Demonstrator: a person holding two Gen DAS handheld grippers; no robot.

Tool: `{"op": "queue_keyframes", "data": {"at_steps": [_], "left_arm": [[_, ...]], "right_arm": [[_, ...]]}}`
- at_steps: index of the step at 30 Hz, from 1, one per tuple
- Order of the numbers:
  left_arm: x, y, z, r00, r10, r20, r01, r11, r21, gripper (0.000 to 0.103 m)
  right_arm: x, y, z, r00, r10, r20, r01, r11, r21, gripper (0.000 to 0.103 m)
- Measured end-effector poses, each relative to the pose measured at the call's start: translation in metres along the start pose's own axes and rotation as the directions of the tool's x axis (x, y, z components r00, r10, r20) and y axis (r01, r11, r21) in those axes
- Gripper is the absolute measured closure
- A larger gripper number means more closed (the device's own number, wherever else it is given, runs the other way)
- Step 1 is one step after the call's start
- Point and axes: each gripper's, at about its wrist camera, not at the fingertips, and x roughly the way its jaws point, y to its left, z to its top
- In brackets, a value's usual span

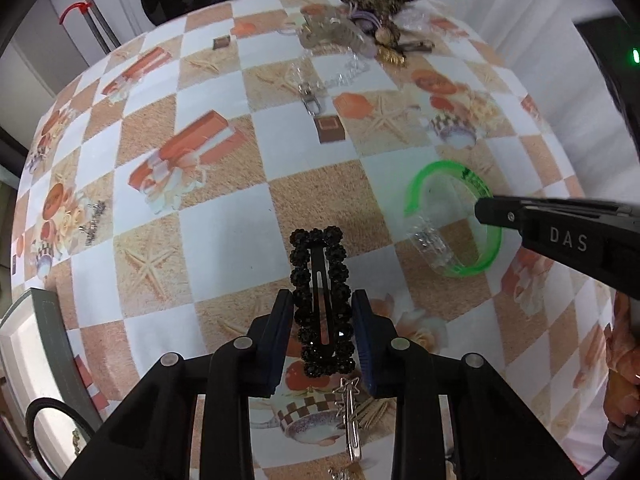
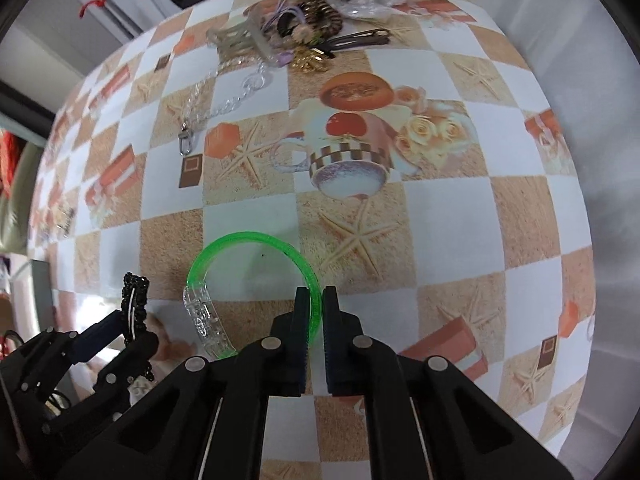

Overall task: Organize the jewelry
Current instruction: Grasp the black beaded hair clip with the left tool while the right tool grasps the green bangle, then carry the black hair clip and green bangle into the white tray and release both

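Jewelry lies scattered over my desk [image 2: 440, 216], whose glossy cloth is printed in white and sandy checks with starfish and teacups. My left hand-held gripper [image 1: 323, 300] has its two flat dark pads pressed on the long sides of a black beaded hair clip [image 1: 322, 300], a narrow rectangle rimmed with small faceted beads around a smooth metal tongue. My right hand-held gripper [image 2: 316, 300] is pinched tight on the thin wall of a translucent green bangle [image 2: 256, 248], a round plastic hoop with a clear, ribbed section on one side. Just under the left fingers rests a slim silver hairpin [image 1: 351, 420] topped with a star. At the desk's far side I see a clear chunky-link chain [image 2: 224, 100] with a metal clasp, beside a heap of leopard-print fabric and gold pieces [image 2: 320, 12].
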Motion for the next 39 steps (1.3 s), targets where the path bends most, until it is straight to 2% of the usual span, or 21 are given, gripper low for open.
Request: {"op": "queue_keyframes", "data": {"at_steps": [7, 20, 29, 39], "left_arm": [[-0.027, 0.020, -0.017, 0.999, -0.006, 0.037, 0.007, 1.000, -0.009, 0.068], [-0.069, 0.038, -0.056, 0.997, -0.021, 0.078, 0.027, 0.997, -0.069, 0.068], [-0.099, 0.075, -0.097, 0.995, 0.000, 0.101, 0.014, 0.990, -0.143, 0.068], [-0.128, 0.134, -0.142, 0.989, 0.053, 0.137, -0.014, 0.963, -0.269, 0.068]], "right_arm": [[-0.023, -0.015, -0.017, 0.998, 0.055, 0.009, -0.055, 0.997, 0.050, 0.096], [-0.048, 0.004, -0.055, 0.995, 0.102, -0.002, -0.102, 0.994, 0.049, 0.096], [-0.063, 0.047, -0.077, 0.991, 0.129, -0.020, -0.129, 0.992, -0.015, 0.096], [-0.072, 0.136, -0.094, 0.982, 0.179, -0.058, -0.186, 0.969, -0.164, 0.096]]}}
